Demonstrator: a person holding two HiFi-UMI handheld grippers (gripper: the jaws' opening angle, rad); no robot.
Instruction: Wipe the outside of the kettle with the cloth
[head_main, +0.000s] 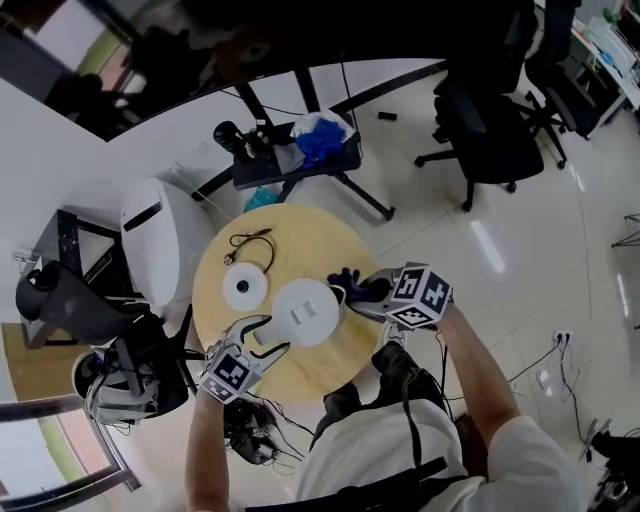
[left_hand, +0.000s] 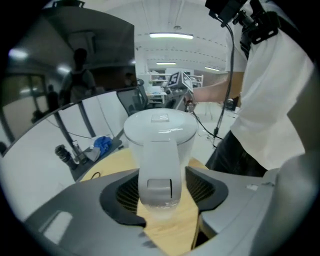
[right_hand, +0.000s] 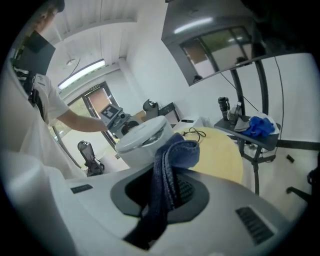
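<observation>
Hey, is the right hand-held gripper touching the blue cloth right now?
Touching. The right gripper view shows the cloth pinched between the jaws of the right hand-held gripper.

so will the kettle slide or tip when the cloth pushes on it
Likely slides: the kettle stands on a smooth wooden table, beside its base. Its white plastic-looking body suggests it is light. The left gripper flanks the handle without clamping, so it may swivel.
</observation>
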